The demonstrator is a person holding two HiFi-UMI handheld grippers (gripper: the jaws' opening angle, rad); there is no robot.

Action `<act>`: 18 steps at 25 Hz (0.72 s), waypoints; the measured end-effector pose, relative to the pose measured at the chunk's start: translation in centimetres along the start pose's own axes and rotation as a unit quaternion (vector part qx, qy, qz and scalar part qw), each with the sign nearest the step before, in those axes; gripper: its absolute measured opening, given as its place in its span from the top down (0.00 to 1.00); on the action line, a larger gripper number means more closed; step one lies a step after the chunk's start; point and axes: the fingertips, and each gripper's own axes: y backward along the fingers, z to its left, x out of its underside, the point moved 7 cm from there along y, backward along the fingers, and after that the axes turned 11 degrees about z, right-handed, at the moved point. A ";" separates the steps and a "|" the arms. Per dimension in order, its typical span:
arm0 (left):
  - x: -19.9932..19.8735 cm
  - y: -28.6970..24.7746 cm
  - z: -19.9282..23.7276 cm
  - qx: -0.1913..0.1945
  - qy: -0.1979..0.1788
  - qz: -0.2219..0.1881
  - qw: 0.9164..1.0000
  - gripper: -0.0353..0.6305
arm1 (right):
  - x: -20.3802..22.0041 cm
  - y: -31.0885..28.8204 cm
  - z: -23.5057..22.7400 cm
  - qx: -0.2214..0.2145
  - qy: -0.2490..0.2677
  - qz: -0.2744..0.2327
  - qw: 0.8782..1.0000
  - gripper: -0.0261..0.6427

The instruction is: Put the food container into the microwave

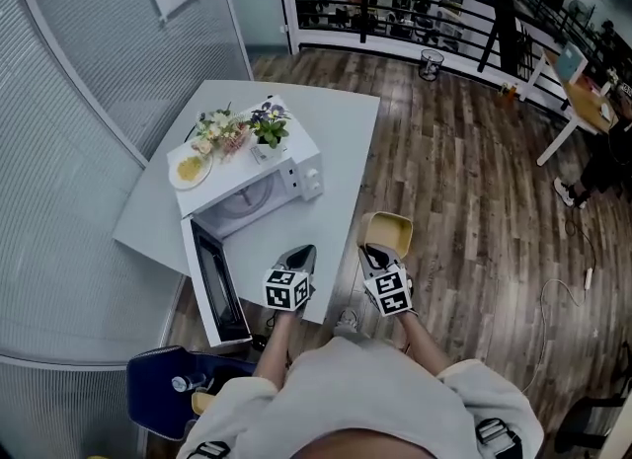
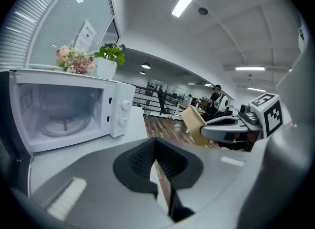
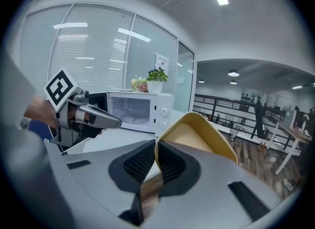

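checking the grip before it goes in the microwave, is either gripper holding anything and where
The right gripper pinches the yellow food container by its near rim. The left gripper is shut and empty.

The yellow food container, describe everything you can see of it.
The food container is a pale yellow, squarish tub with rounded corners. It looks like plastic and is open-topped, with no lid and nothing visible inside. The right gripper is shut on one wall at the rim and holds it in the air, tilted. It hangs just off the table's right edge, above the wooden floor, to the right of the open microwave. Nothing else touches it.
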 end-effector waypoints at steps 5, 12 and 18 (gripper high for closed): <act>-2.1 -2.5 1.2 -0.010 0.008 0.001 1.000 0.93 | -1.9 -2.3 -2.9 -0.010 0.005 -0.001 1.000 0.92; -4.2 -5.1 2.8 -0.023 0.013 0.001 1.000 0.93 | -3.1 -5.3 -5.8 -0.021 0.009 0.000 1.000 0.92; -4.4 -5.7 3.4 -0.035 0.020 0.007 0.999 0.93 | -3.3 -6.8 -6.6 -0.033 0.015 -0.008 0.999 0.92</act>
